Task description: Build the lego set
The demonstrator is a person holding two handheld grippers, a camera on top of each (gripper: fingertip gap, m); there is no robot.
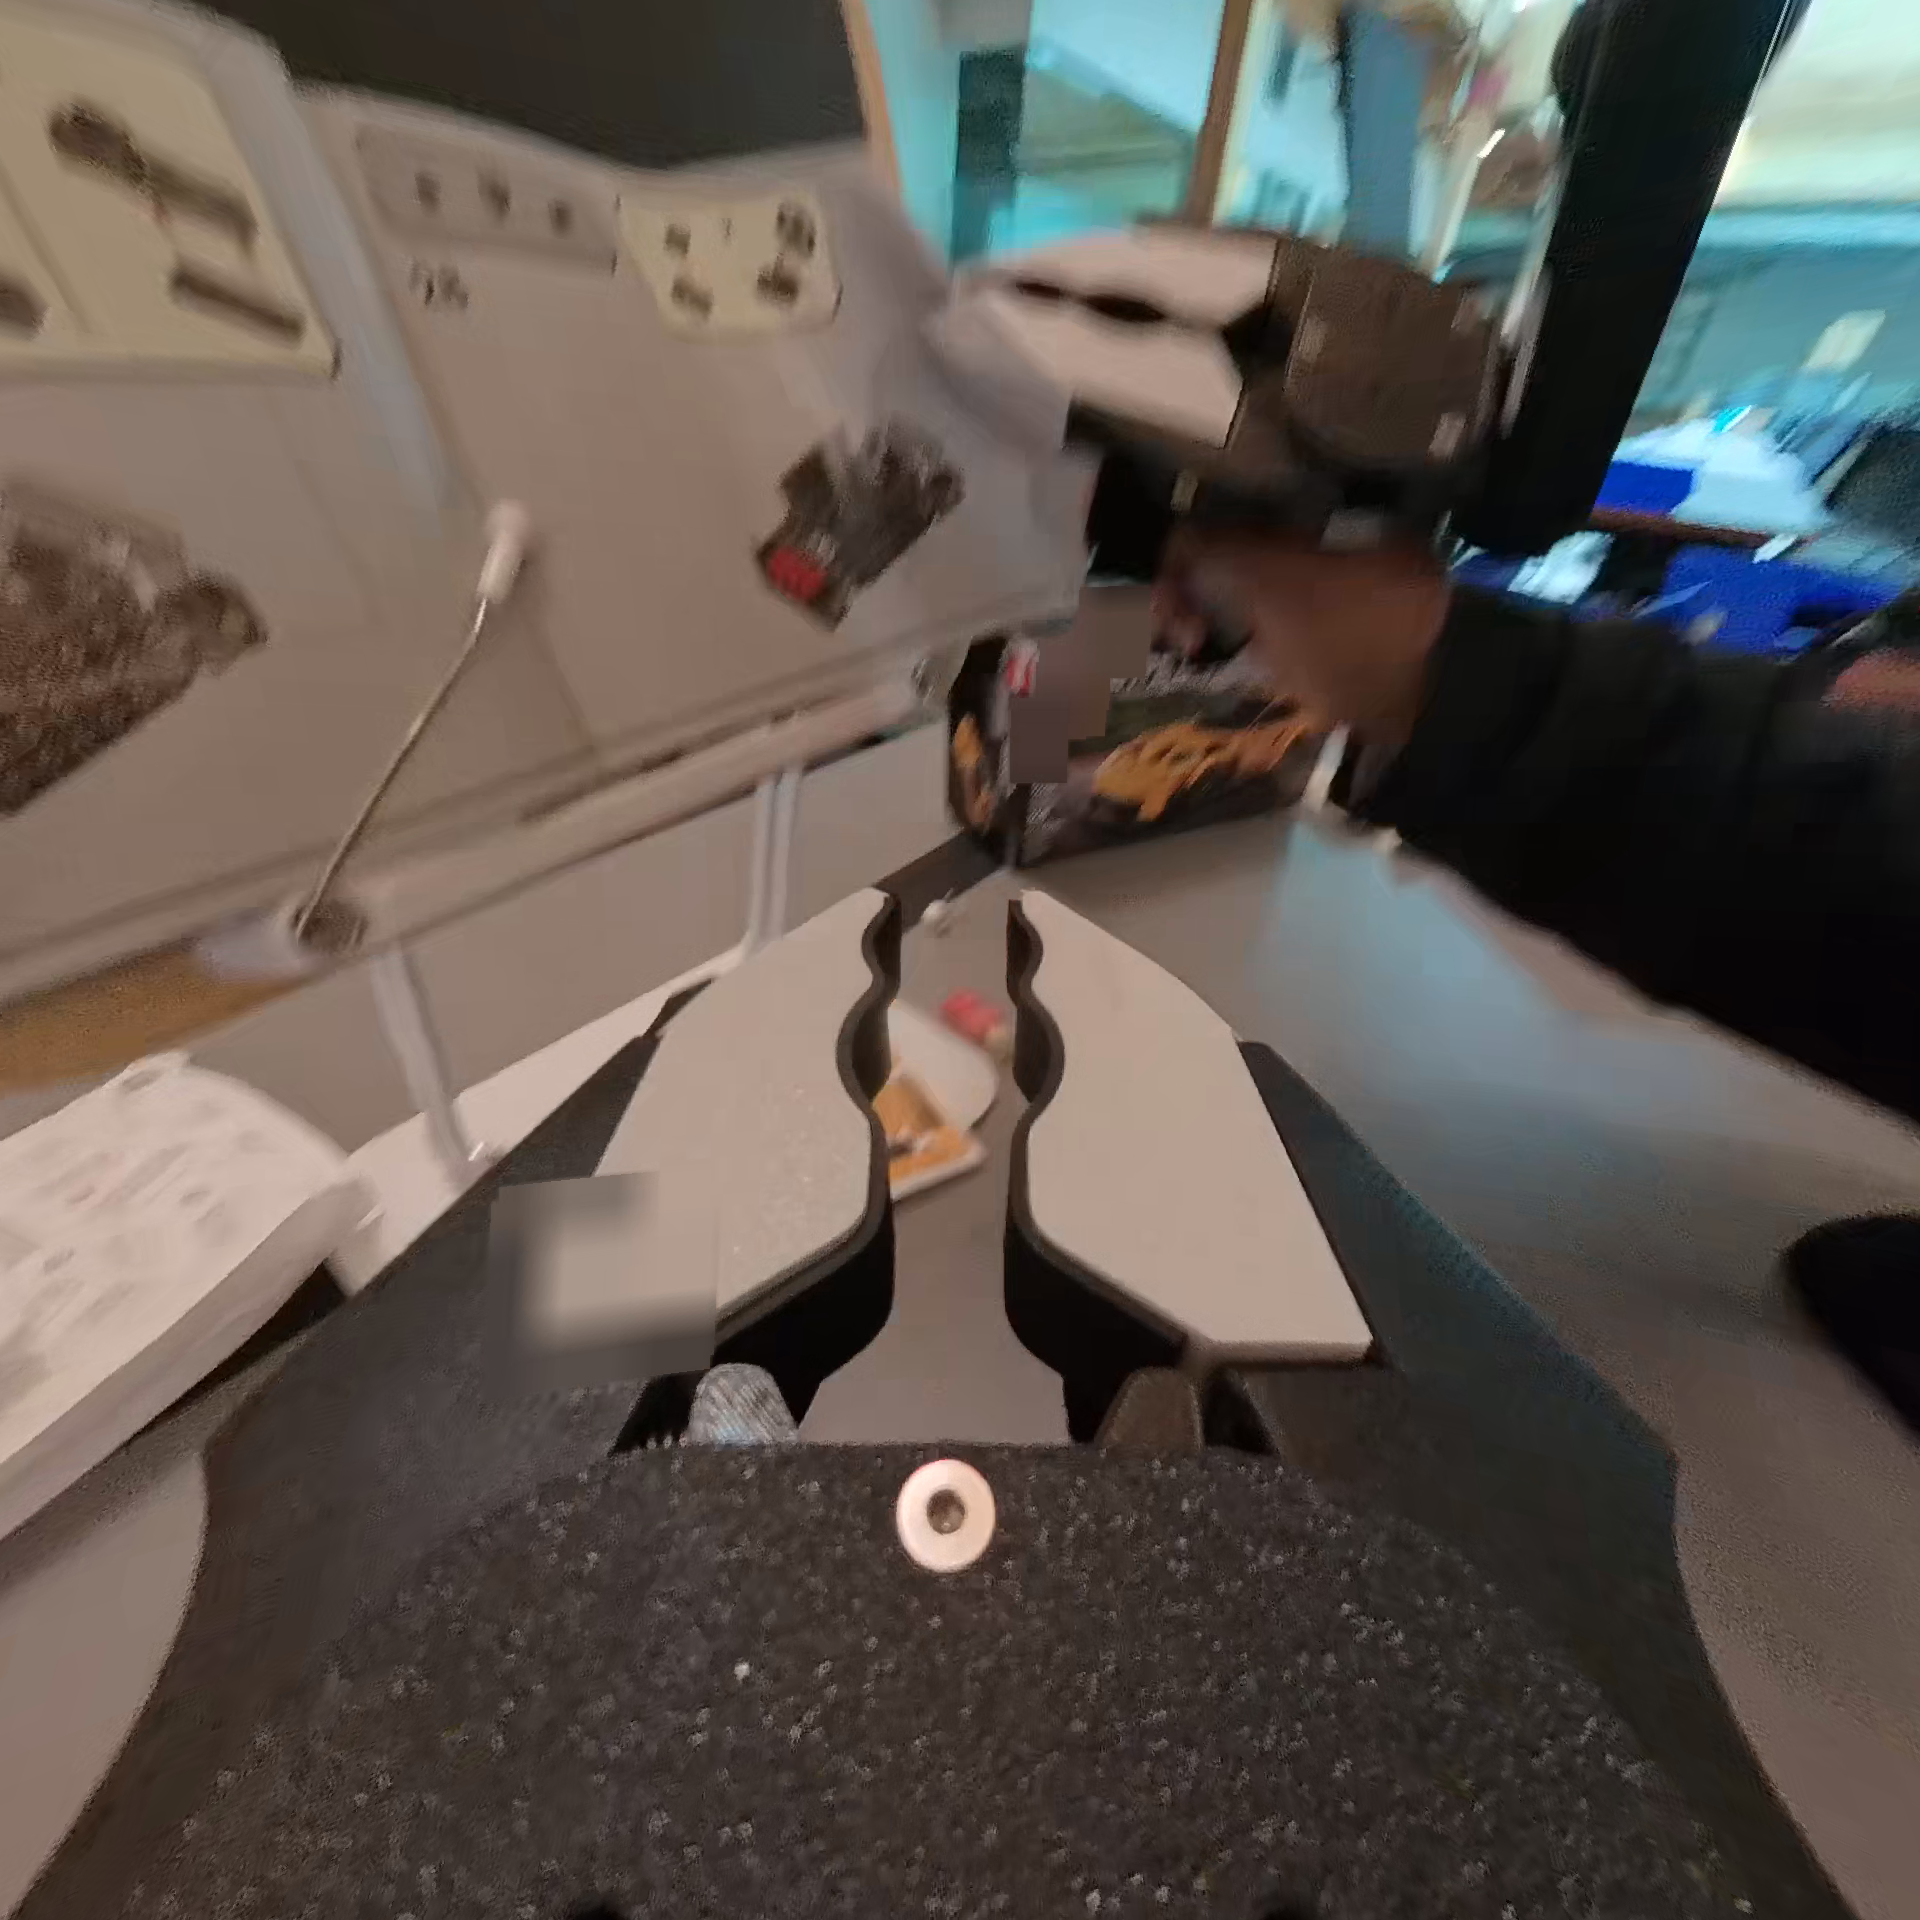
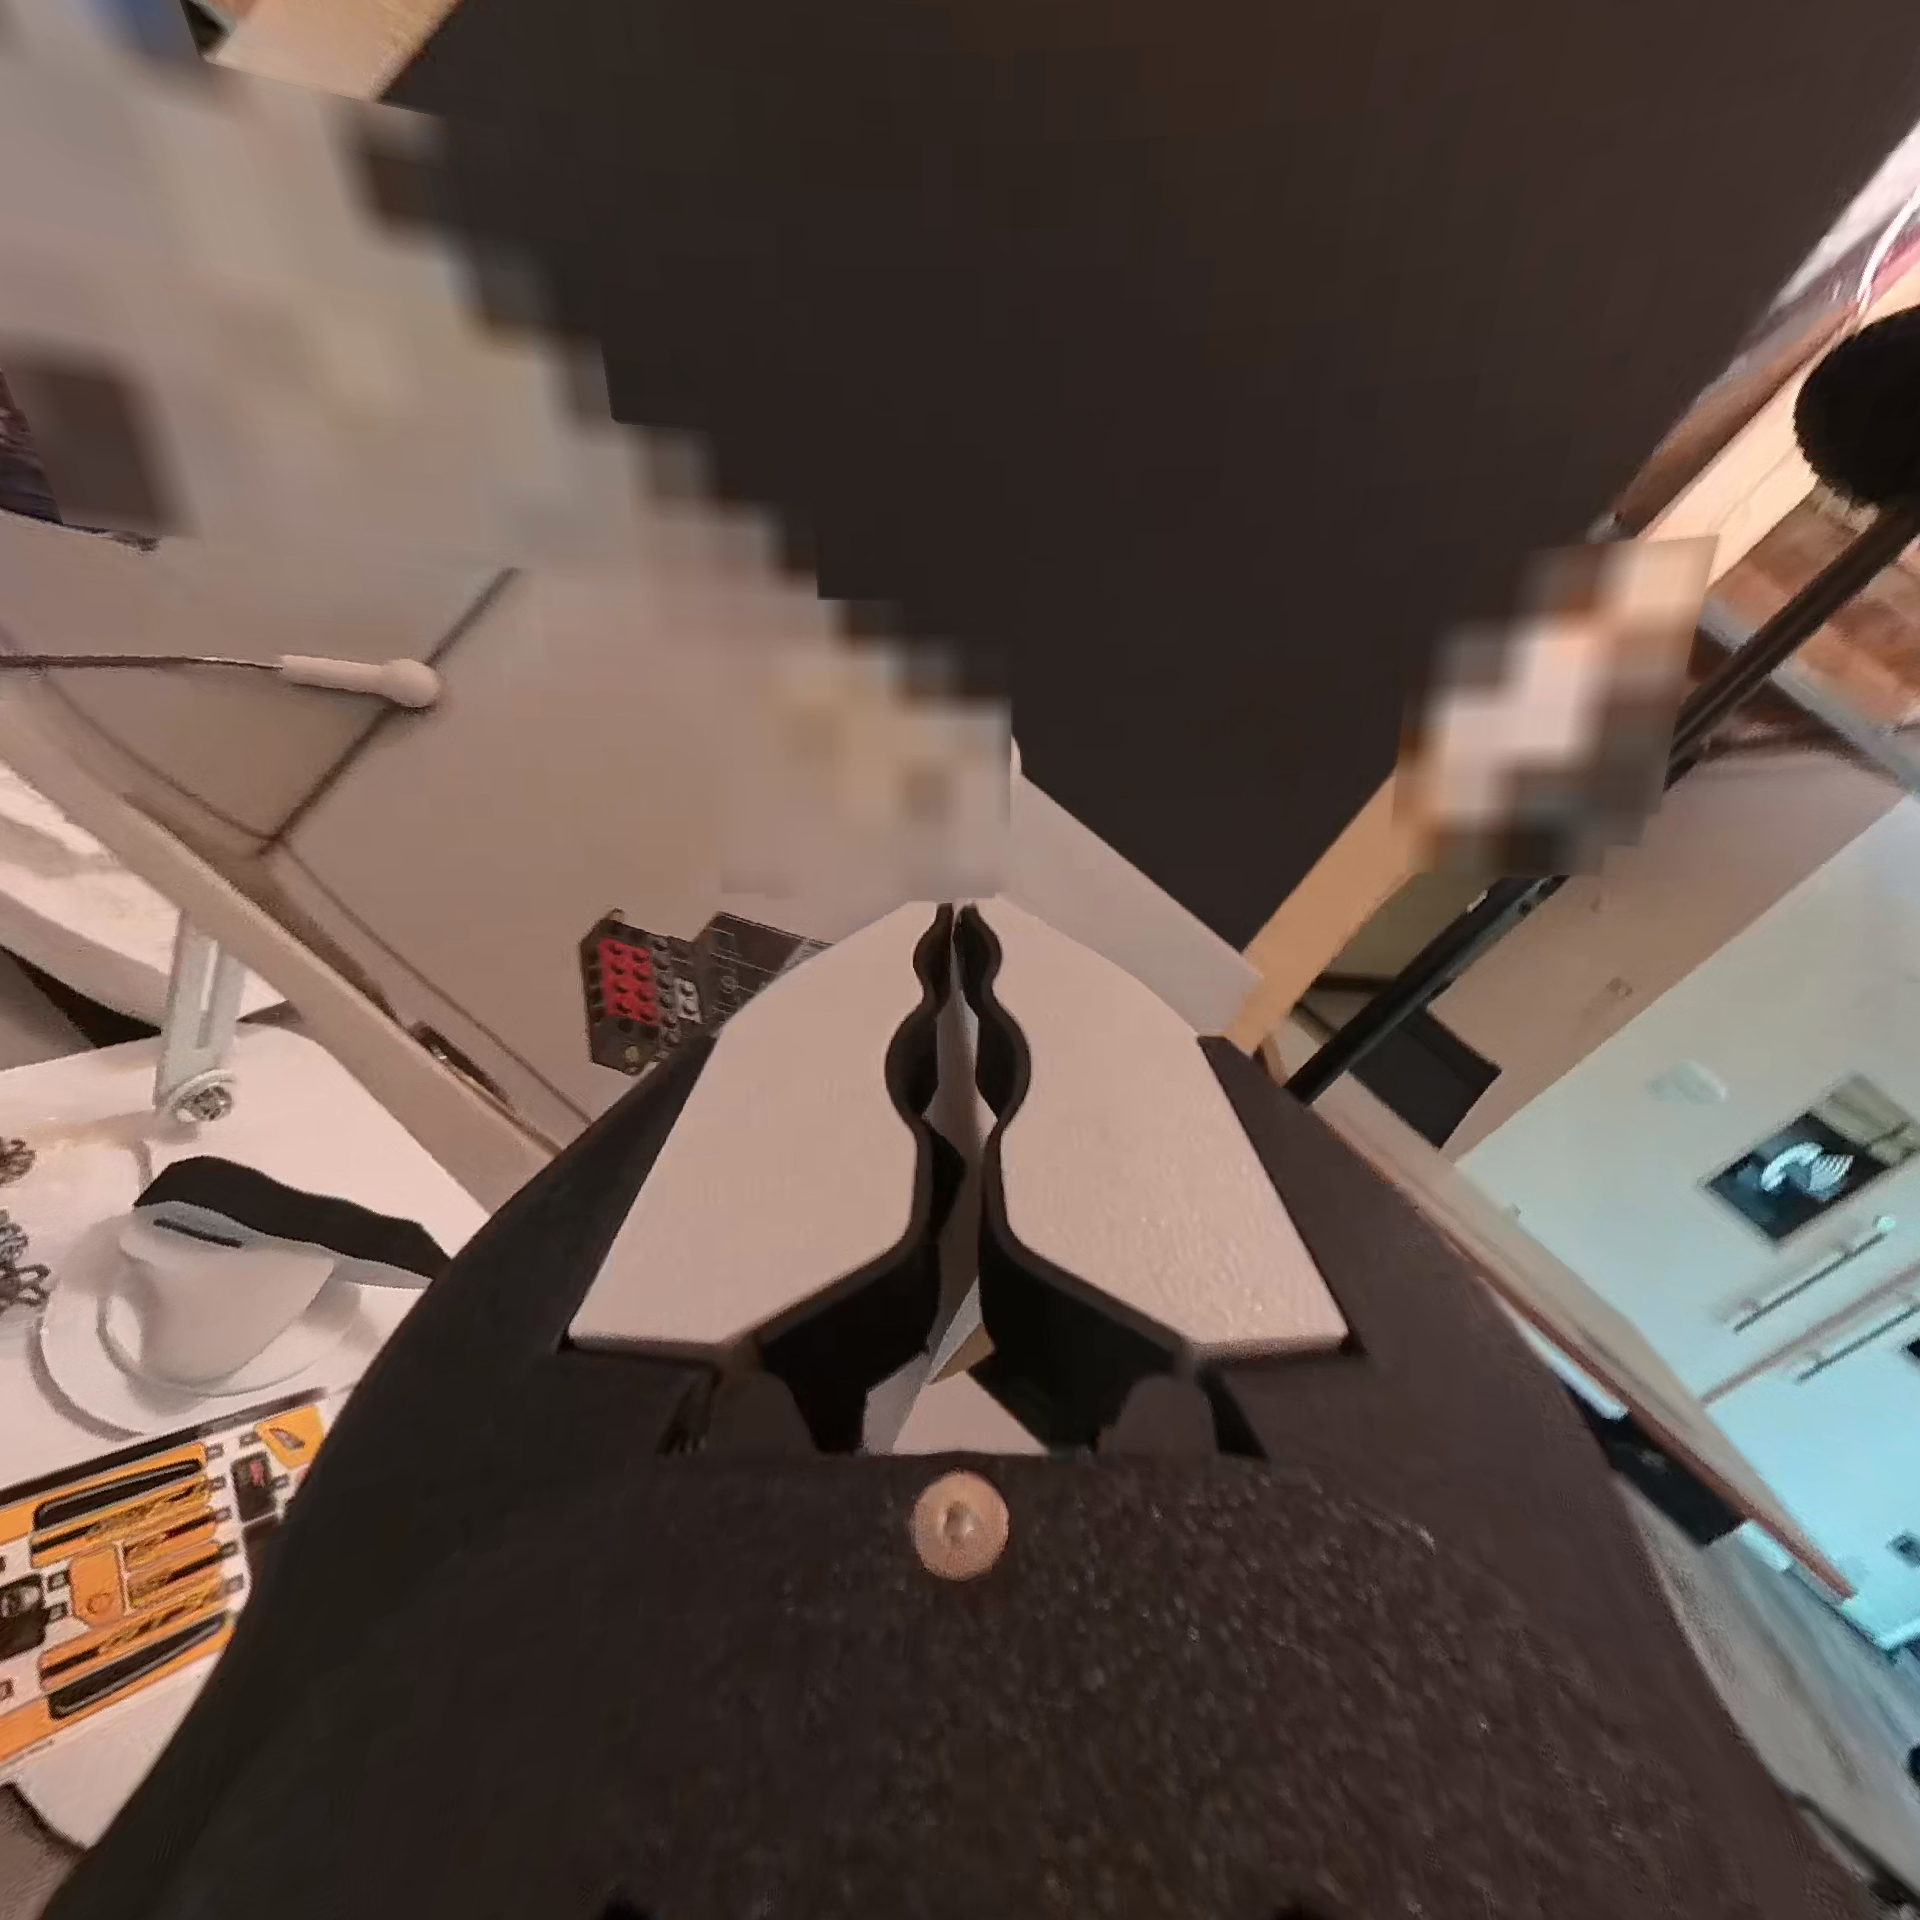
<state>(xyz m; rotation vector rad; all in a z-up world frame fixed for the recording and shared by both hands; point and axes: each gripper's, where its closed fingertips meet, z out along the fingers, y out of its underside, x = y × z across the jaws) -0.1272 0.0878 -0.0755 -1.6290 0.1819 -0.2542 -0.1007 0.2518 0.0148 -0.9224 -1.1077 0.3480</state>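
Observation:
The instruction booklet [image 1: 623, 468] stands open on a white wire stand [image 1: 774, 862]. My right gripper [image 2: 954, 914] is shut on the edge of one of its pages [image 2: 1101, 935]. The thin sheet runs edge-on between the pads. The left wrist view shows the same gripper [image 1: 1039, 343] at the page's right edge. My left gripper [image 1: 951, 909] is open above the grey table [image 1: 1455, 1091], with nothing between its pads. A small red piece [image 1: 971, 1010] and an orange sticker sheet [image 1: 925, 1132] lie on the table below the gap. The left wrist view is blurred.
The lego box [image 1: 1143, 769] stands behind the stand. A hand and dark sleeve [image 1: 1558, 779] reach in from the right. A second open booklet [image 1: 135, 1226] lies at the left. The sticker sheet [image 2: 125, 1558] and a white holder with a black strap [image 2: 208, 1309] lie below the booklet. The grippers' ends are close to 20 cm from one another. From either gripper's tips it is about 25 cm to the small red piece [image 1: 971, 1010].

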